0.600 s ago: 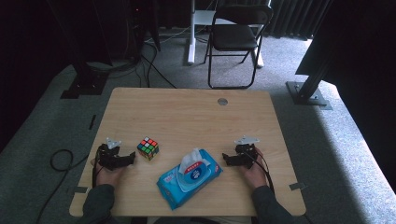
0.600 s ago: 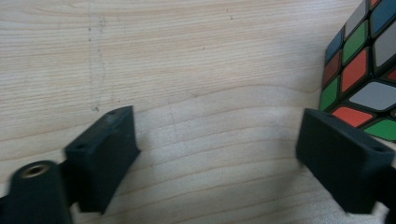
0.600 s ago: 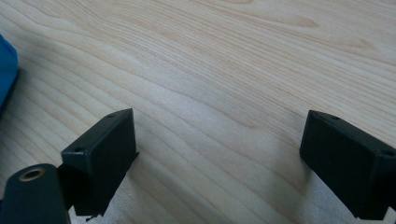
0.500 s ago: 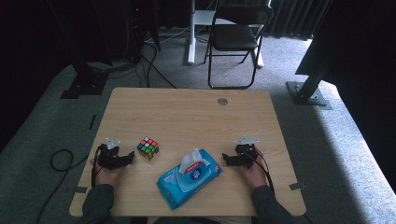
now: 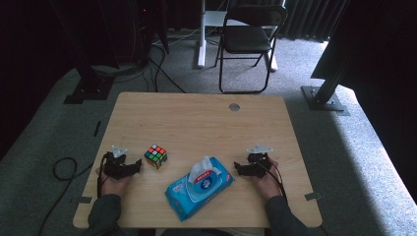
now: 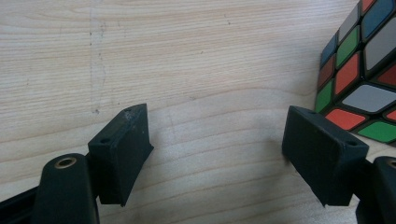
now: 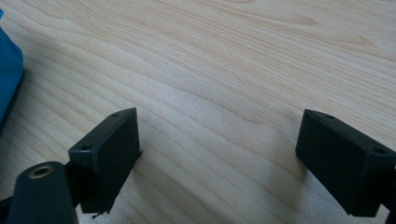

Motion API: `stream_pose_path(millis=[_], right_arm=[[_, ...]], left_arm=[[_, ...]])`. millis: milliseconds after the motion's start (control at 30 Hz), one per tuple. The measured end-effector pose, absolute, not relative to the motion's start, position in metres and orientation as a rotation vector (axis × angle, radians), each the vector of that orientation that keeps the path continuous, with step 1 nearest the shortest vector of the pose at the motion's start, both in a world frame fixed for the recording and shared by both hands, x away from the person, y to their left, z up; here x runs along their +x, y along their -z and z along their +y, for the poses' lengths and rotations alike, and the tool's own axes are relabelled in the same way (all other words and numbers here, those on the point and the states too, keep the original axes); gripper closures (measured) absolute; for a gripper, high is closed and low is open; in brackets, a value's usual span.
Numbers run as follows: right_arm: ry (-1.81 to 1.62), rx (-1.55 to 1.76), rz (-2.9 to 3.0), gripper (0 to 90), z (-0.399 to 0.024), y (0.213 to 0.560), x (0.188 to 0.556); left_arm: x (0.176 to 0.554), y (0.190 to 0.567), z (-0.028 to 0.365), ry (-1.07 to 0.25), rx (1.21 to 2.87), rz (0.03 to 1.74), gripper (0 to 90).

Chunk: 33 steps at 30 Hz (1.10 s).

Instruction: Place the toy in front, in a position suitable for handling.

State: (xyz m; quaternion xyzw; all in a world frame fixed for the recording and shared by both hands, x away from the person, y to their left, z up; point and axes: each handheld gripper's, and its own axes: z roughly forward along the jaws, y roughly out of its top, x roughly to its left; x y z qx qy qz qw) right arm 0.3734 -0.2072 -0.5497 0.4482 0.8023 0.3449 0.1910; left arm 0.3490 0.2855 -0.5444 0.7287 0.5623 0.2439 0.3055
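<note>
Jaws spread wide on both sides, gripping nothing, resting low on the table (image 5: 206, 123).

I have the left gripper (image 5: 129, 168) parked just beside the puzzle cube (image 5: 156, 156), apart from it, its open mouth facing that way, so I judge the cube is the likely first pick. My right gripper (image 5: 242, 170) sits just beside the blue wipes pack (image 5: 199, 188), which lies flat between my hands; a white wipe (image 5: 200, 165) pokes up through its lid, so I take it as stocked.
</note>
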Motion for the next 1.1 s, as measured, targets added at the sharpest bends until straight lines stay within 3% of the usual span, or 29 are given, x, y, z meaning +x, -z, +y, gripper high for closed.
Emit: stream_pose_path(millis=[333,1100], right_arm=[[-0.967,1.282,2.229,16.6,-0.208,0.549,0.372],[-0.963,1.290,2.223,16.3,-0.207,0.550,0.372]], left_arm=[[0.344,0.543,0.283,-0.622,1.956,1.445,29.5],[0.325,0.523,0.264,-0.554,1.890,1.243,19.9]])
